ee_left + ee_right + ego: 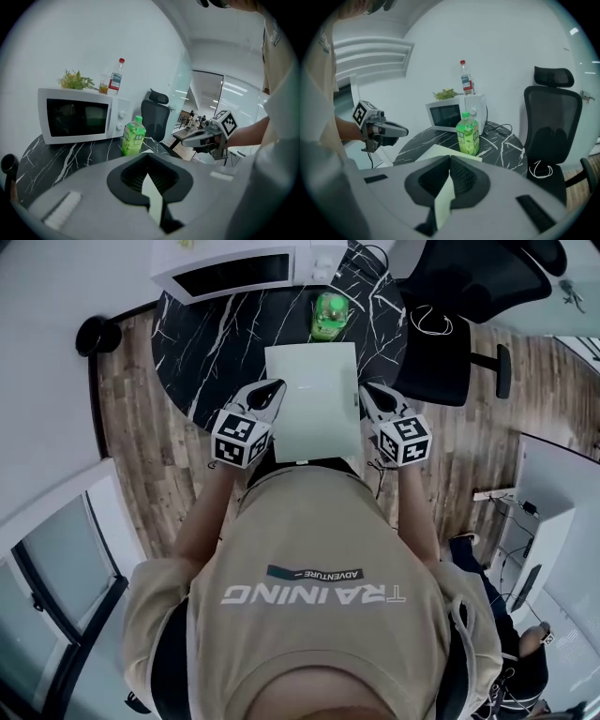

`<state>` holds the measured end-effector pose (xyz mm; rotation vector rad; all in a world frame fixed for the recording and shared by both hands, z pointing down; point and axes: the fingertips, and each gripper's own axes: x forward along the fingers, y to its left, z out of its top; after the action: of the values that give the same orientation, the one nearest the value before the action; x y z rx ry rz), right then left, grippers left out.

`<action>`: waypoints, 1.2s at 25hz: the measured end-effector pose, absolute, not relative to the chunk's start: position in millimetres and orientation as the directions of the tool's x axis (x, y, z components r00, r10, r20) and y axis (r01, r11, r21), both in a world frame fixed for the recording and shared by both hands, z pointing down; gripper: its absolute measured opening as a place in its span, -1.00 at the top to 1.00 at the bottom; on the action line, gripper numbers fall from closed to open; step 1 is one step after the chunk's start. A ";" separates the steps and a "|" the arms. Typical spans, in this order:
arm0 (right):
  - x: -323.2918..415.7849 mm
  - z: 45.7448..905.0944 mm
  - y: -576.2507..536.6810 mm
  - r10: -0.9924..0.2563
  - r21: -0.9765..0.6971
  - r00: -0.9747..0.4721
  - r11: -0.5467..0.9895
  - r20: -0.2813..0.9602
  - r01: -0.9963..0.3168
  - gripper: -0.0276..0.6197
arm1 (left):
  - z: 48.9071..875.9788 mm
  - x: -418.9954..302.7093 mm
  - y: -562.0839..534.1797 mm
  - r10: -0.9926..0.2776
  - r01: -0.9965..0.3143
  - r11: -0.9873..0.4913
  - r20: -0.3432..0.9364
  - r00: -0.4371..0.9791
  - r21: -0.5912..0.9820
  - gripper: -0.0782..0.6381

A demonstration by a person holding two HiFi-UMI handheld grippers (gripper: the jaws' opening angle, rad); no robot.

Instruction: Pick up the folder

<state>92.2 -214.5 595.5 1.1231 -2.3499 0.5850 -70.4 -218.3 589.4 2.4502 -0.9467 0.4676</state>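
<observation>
Just on the person's side of the green bottle (328, 315), the folder (312, 404) lies flat on the black marble table (216, 343). Its far edge is near the bottle's base and its near edge is out at the table's rim. Nothing shows it raised: in the right gripper view its far corner sits level with the tabletop beside the bottle. I judge that the lift is not yet made.

The 2 grippers flank the folder. The left gripper (278, 383) is nearer the person than the bottle and off to its left, with its tips at the folder's left edge. The right gripper (363, 388) is nearer than the bottle and a little to its right, with its tips at the right edge. From above I cannot tell whether the tips touch the sheet.

Both pairs of jaws are pressed together. In each gripper view a pale sliver of the folder's tint shows in the slot behind the closed tips. The jaws close sideways and the folder lies flat, so I read that as folder seen through the gap, not a pinch.

Done so far: both grippers stand at the folder's sides. What is left is to get a hold on an edge, which likely needs the jaws parted or turned, and then to raise the folder clear of the table.
</observation>
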 end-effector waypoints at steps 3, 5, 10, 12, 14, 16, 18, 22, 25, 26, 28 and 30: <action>96.8 613.9 -216.5 -0.568 -0.211 -0.579 0.583 0.585 -0.785 0.89 | 609.7 -73.1 -220.0 -0.537 -0.723 -0.601 0.498 0.681 0.340 0.79; 97.9 624.0 -218.9 -0.556 -0.232 -0.592 0.584 0.583 -0.778 0.89 | 624.5 -80.2 -220.5 -0.536 -0.745 -0.551 0.525 0.661 0.375 0.79; 101.1 663.3 -209.6 -0.443 -0.412 -0.645 0.516 0.622 -0.751 0.34 | 670.5 -101.4 -203.9 -0.452 -0.757 -0.322 0.610 0.651 0.569 0.31; 106.5 678.3 -206.6 -0.406 -0.483 -0.658 0.457 0.634 -0.747 0.32 | 684.7 -108.1 -197.9 -0.417 -0.732 -0.219 0.616 0.668 0.646 0.25; 113.6 689.2 -204.5 -0.383 -0.528 -0.664 0.407 0.643 -0.746 0.32 | 693.5 -114.3 -192.9 -0.400 -0.723 -0.167 0.624 0.671 0.671 0.25; 118.7 695.5 -202.1 -0.353 -0.567 -0.680 0.377 0.642 -0.732 0.32 | 700.5 -116.8 -188.7 -0.381 -0.727 -0.159 0.638 0.669 0.668 0.25; 121.5 699.7 -199.2 -0.316 -0.599 -0.700 0.365 0.641 -0.713 0.32 | 709.7 -115.2 -184.7 -0.349 -0.728 -0.159 0.652 0.673 0.667 0.25; 129.7 718.8 -195.6 -0.263 -0.630 -0.709 0.330 0.654 -0.703 0.32 | 736.6 -112.0 -177.0 -0.285 -0.735 -0.131 0.684 0.671 0.666 0.25; 131.5 733.6 -196.9 -0.240 -0.670 -0.727 0.284 0.643 -0.686 0.32 | 746.0 -110.2 -177.9 -0.263 -0.719 -0.103 0.678 0.686 0.688 0.24; 130.8 738.3 -196.2 -0.225 -0.683 -0.735 0.271 0.640 -0.678 0.32 | 746.4 -110.2 -178.8 -0.261 -0.710 -0.096 0.671 0.694 0.697 0.24; 128.5 747.5 -191.8 -0.179 -0.707 -0.750 0.253 0.636 -0.660 0.30 | 745.9 -109.8 -179.4 -0.258 -0.693 -0.084 0.656 0.709 0.716 0.23; 124.2 755.5 -186.7 -0.128 -0.740 -0.774 0.230 0.620 -0.632 0.24 | 745.4 -109.0 -178.9 -0.254 -0.673 -0.075 0.638 0.726 0.736 0.23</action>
<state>124.2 -186.7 755.5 0.6981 -2.0776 1.5659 -109.0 -178.9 745.4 1.6523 -0.7559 0.4068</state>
